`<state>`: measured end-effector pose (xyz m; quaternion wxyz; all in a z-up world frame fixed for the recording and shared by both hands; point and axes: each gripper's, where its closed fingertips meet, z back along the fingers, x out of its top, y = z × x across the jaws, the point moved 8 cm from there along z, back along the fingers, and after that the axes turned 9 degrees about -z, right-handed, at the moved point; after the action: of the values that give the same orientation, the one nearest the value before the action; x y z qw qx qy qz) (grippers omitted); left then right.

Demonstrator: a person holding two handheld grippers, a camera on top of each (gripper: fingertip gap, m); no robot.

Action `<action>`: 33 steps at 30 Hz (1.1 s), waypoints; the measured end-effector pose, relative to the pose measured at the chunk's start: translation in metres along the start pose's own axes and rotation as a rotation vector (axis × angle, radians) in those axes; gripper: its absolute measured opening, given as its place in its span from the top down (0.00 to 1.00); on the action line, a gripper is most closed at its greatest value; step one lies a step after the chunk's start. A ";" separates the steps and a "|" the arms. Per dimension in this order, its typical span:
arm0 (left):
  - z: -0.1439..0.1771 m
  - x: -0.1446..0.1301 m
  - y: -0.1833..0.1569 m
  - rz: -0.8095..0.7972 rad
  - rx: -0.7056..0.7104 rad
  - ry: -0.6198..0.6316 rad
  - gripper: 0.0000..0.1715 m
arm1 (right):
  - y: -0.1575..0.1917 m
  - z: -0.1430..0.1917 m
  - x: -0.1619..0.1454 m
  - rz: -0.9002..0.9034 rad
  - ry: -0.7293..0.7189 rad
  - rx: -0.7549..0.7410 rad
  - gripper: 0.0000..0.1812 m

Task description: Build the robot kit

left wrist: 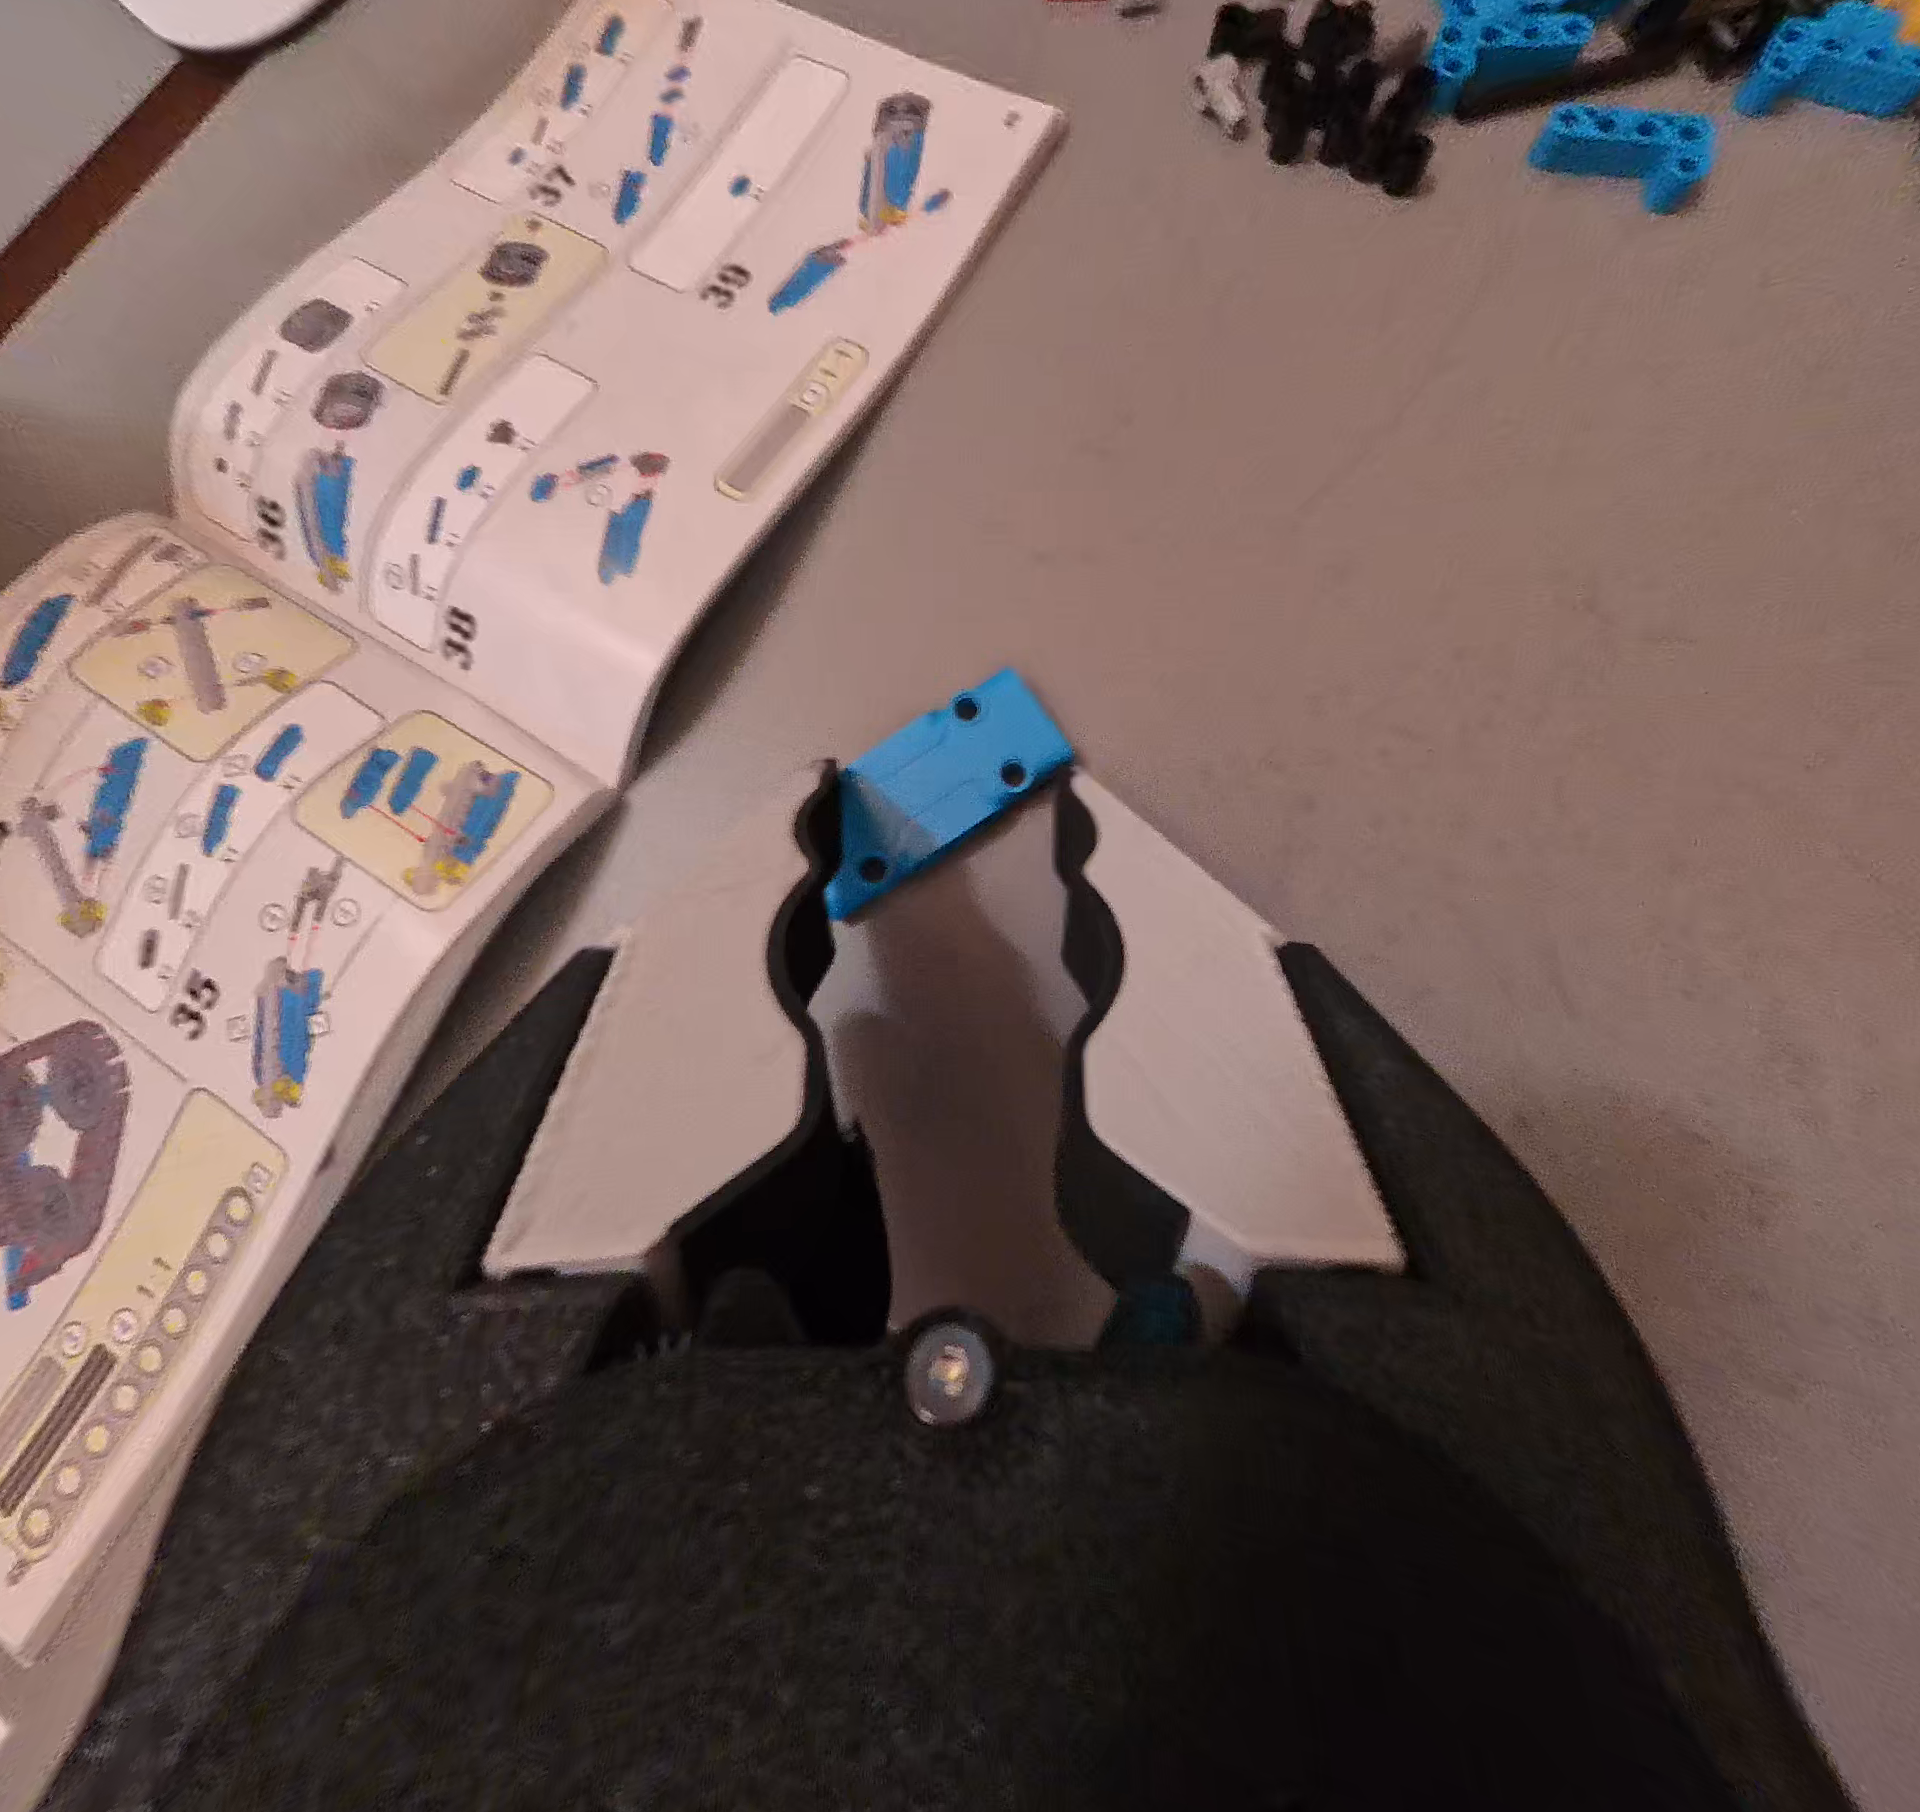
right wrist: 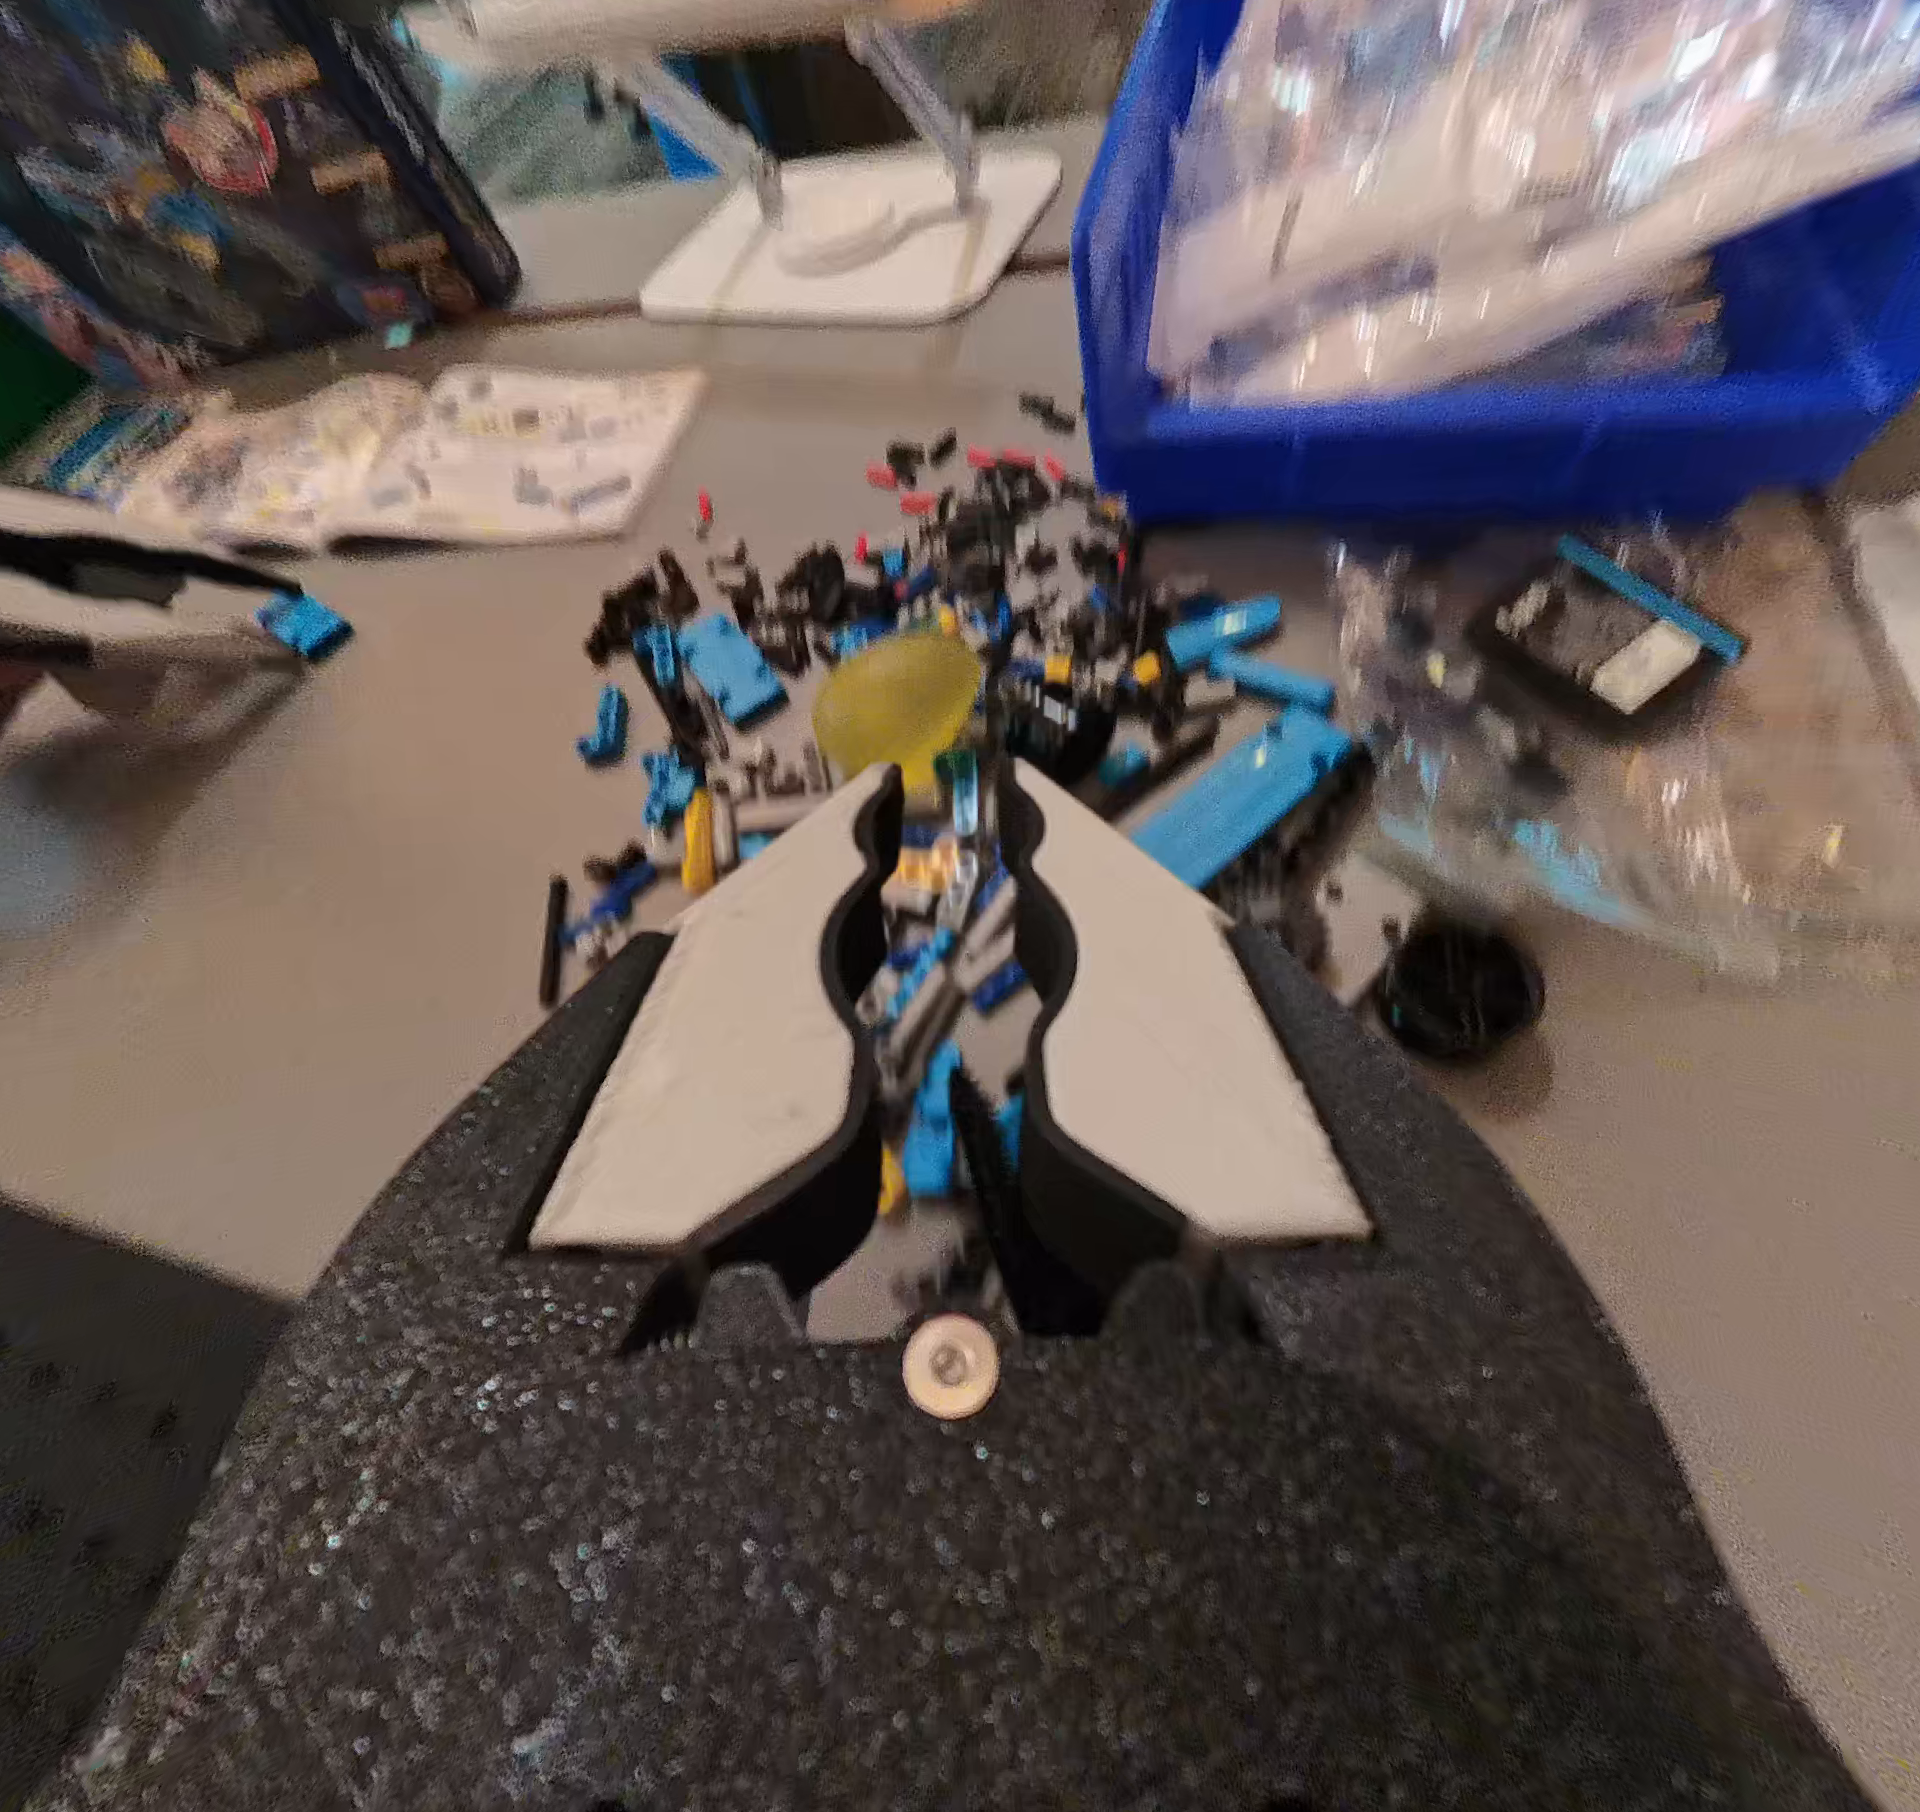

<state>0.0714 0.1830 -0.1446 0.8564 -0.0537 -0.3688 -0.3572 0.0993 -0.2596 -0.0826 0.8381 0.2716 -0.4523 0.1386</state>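
Observation:
My left gripper point(left wrist: 948, 796) is shut on a small blue brick piece point(left wrist: 951, 786) with pin holes, held at the fingertips just above the grey table point(left wrist: 1455, 723). It also shows in the right wrist view point(right wrist: 156, 619) at the far left, with the blue piece point(right wrist: 307, 624) at its tip. My right gripper point(right wrist: 954, 775) is nearly closed on a long small assembly of blue, grey and yellow parts point(right wrist: 940, 983) that runs between its fingers. That view is blurred. It hovers over a pile of loose parts point(right wrist: 935, 599).
An open instruction booklet point(left wrist: 520, 412) lies left of the left gripper. The loose blue, black and grey parts point(left wrist: 1507, 48) lie far right. A blue bin point(right wrist: 1455, 453) holds plastic bags; more clear bags point(right wrist: 1662, 775), a yellow dome point(right wrist: 899, 697), a black round part point(right wrist: 1460, 993), a white stand point(right wrist: 862, 245). The gap from one gripper's tips to the other's is roughly 40 centimetres.

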 end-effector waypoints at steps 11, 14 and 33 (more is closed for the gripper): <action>0.039 0.016 -0.002 0.073 -0.118 -0.177 0.79 | -0.003 -0.012 -0.035 0.134 0.233 -0.078 0.89; 0.055 0.028 0.013 0.125 -0.025 -0.344 0.79 | 0.016 -0.042 -0.026 0.261 0.287 -0.038 0.89; 0.078 0.016 0.047 0.270 0.067 -0.486 0.82 | 0.030 -0.113 -0.008 0.715 0.777 0.307 0.95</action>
<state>0.0630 0.2366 -0.0693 0.7839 -0.1582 -0.5647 -0.2040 0.1576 -0.1697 -0.1296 0.7949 0.1490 -0.1480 0.5692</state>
